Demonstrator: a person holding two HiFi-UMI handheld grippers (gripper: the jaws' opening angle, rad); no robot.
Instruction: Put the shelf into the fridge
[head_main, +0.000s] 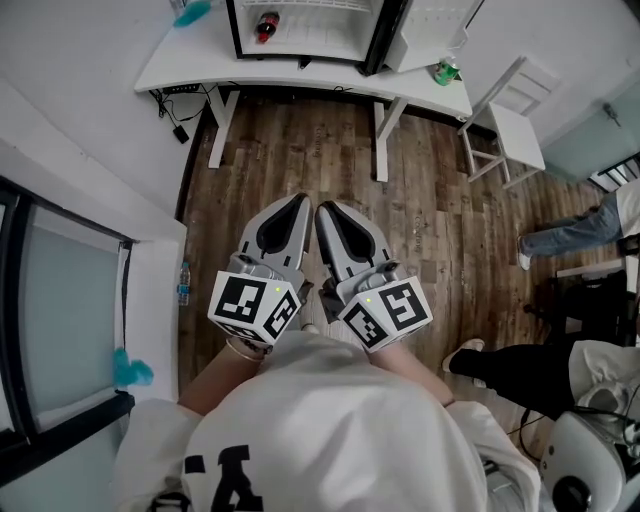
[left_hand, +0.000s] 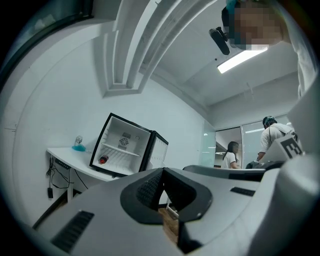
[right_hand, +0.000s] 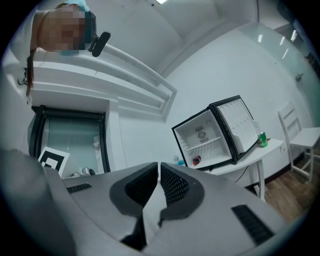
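The small black fridge (head_main: 300, 50) stands open on a white table (head_main: 190, 65) straight ahead of me; its door (head_main: 425, 25) is swung to the right. Inside are a white wire shelf (left_hand: 118, 149) across the middle and a red bottle (head_main: 265, 25) on the floor of the fridge (left_hand: 125, 142). Low in front of my body, side by side over the wooden floor, my left gripper (head_main: 300, 200) and right gripper (head_main: 322, 210) point at the fridge (right_hand: 207, 137). Both are shut with nothing between the jaws, as the left gripper (left_hand: 162, 172) and right gripper (right_hand: 159, 167) views show.
A green can (head_main: 446, 71) and a blue object (head_main: 190, 12) sit on the table beside the fridge. A white chair (head_main: 510, 125) stands at the right. Two people's legs (head_main: 565, 235) are at the right edge. A water bottle (head_main: 184, 283) stands by the left wall.
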